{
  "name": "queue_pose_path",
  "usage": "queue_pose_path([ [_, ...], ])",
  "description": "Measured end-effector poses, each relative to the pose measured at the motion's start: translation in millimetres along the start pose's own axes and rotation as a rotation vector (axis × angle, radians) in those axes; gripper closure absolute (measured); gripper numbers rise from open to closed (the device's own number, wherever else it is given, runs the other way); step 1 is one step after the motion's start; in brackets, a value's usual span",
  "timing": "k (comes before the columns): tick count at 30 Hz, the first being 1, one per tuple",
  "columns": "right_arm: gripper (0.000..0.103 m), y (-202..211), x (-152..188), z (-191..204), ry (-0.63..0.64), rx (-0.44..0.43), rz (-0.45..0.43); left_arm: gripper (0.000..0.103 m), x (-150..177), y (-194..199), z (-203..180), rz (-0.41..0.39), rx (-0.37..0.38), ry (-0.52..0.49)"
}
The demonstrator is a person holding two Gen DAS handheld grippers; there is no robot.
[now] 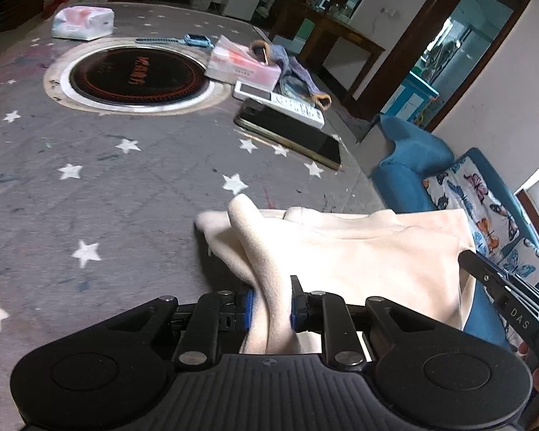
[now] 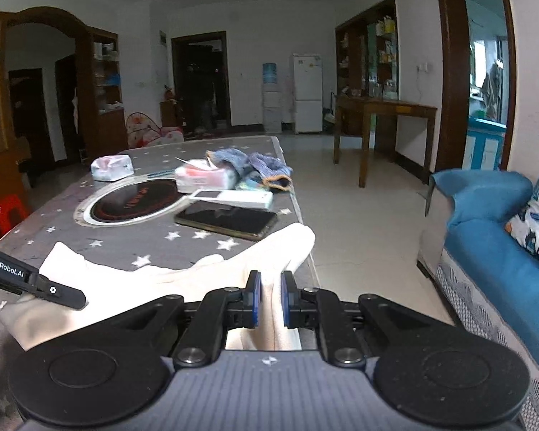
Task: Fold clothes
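A cream fleece garment (image 1: 359,251) lies at the near right corner of the grey star-patterned table (image 1: 107,179). My left gripper (image 1: 271,305) is shut on a bunched fold of the cream garment. My right gripper (image 2: 270,298) is shut on another fold of the same garment (image 2: 183,276), near the table's right edge. The right gripper's body shows at the right edge of the left wrist view (image 1: 510,309). The left gripper's body shows at the left of the right wrist view (image 2: 36,283). The garment stretches between the two grippers.
On the table stand a round built-in cooktop (image 1: 136,75), a black phone (image 1: 291,136), a white remote (image 1: 280,102), two tissue packs (image 1: 82,23) and a blue cloth (image 1: 298,72). A blue sofa (image 2: 492,237) stands to the right, a wooden table (image 2: 384,122) beyond.
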State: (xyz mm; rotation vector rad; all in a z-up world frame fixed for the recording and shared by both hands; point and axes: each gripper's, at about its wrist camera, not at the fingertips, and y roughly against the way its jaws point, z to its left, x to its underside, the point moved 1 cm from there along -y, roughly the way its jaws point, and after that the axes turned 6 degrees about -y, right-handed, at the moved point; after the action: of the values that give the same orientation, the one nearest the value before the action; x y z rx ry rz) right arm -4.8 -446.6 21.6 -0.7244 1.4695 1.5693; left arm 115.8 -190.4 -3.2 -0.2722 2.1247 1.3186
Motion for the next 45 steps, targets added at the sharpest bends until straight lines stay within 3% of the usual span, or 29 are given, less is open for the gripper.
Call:
queue_pose_path([
  [3, 0.098, -9, 5, -11, -0.013, 0.024, 0.003, 0.083, 3, -9, -3, 0.018, -0.024, -0.011],
  [9, 0.098, -23, 14, -28, -0.051, 0.037, 0.029, 0.081, 9, -17, 3, 0.036, -0.046, -0.001],
  [19, 0.094, -33, 24, -14, -0.024, -0.079, 0.107, 0.057, 6, -11, 7, 0.005, -0.148, -0.056],
  [28, 0.092, -55, 31, -18, -0.048, -0.089, 0.161, 0.058, -8, -1, 20, -0.045, -0.218, -0.066],
  [36, 0.091, -62, 14, 2, -0.027, -0.145, 0.169, 0.058, -13, -3, -18, -0.056, -0.095, -0.153],
  [45, 0.089, -89, 14, 24, 0.008, -0.16, 0.202, 0.058, -19, -51, -43, 0.005, -0.056, -0.23],
])
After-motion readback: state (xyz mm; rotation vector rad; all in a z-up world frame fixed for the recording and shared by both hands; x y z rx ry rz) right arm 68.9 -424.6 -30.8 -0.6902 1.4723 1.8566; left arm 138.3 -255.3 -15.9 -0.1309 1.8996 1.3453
